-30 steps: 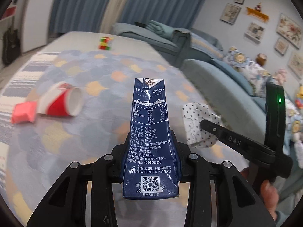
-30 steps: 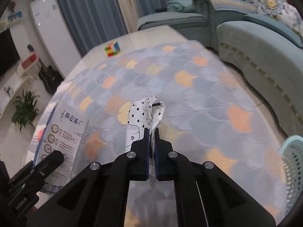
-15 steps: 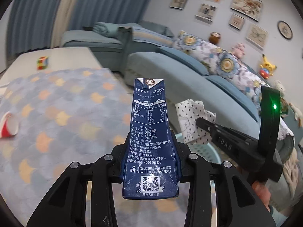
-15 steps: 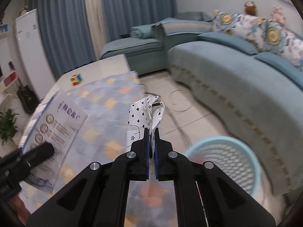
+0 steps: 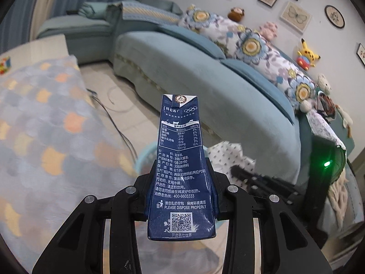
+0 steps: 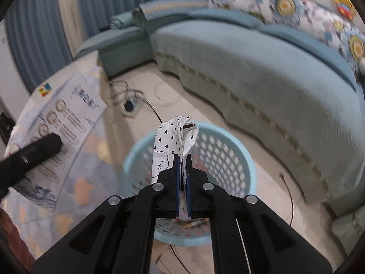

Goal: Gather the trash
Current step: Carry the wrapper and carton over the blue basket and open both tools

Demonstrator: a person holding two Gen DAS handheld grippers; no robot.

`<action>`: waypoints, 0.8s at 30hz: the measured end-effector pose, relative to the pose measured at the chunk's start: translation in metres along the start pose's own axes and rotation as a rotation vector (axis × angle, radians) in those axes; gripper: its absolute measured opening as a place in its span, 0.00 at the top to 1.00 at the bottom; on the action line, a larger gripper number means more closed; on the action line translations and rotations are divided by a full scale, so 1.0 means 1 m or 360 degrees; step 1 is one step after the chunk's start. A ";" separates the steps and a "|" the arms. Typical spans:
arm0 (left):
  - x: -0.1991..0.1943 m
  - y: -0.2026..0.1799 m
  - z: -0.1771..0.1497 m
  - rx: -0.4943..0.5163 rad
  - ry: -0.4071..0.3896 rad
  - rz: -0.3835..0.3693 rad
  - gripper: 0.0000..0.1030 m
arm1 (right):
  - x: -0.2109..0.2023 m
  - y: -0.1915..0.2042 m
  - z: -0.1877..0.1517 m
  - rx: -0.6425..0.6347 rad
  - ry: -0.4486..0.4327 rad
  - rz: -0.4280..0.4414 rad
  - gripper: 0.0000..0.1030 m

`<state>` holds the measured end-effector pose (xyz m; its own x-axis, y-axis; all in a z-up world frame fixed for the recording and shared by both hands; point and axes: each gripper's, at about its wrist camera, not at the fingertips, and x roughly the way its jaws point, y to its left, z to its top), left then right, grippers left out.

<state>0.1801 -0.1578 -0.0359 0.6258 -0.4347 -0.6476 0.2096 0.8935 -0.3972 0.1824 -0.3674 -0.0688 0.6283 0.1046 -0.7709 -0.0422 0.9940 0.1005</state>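
- The left gripper (image 5: 181,196) clamps a dark blue milk carton (image 5: 180,159), which hides most of the light blue basket (image 5: 146,157).
- The right gripper (image 6: 182,182) pinches a heart-print wrapper (image 6: 173,137) above that basket (image 6: 228,150); basket contents blurred.

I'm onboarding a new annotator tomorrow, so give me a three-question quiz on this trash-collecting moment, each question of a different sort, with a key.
1. True or false: the right gripper holds its jaws wide open, with nothing between them.
2. Multiple choice: what does the left gripper hold?
A. a red paper cup
B. a dark blue milk carton
C. a puzzle cube
3. Fill in: in the right wrist view, the heart-print wrapper is held in front of the light blue ____ standing on the floor beside the sofa.

Key
1. False: it is shut on the wrapper.
2. B
3. basket
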 end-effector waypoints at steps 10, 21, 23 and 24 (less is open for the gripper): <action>0.045 -0.016 -0.016 0.0059 0.0132 -0.0059 0.66 | 0.055 -0.035 -0.033 0.0044 0.0260 -0.0008 0.96; 0.065 -0.024 -0.019 0.0062 0.0174 -0.0086 0.66 | 0.065 -0.069 -0.046 0.0201 0.0315 0.0070 0.73; 0.068 -0.026 -0.017 0.0060 0.0176 -0.0097 0.66 | 0.059 -0.074 -0.047 0.0221 0.0287 0.0049 0.56; 0.069 -0.028 -0.017 0.0065 0.0174 -0.0106 0.66 | 0.055 -0.078 -0.048 0.0242 0.0261 0.0044 0.48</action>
<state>0.2044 -0.2142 -0.0806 0.5242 -0.5012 -0.6885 0.2800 0.8650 -0.4165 0.1829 -0.4374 -0.1491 0.4930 0.1476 -0.8574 0.0677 0.9760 0.2070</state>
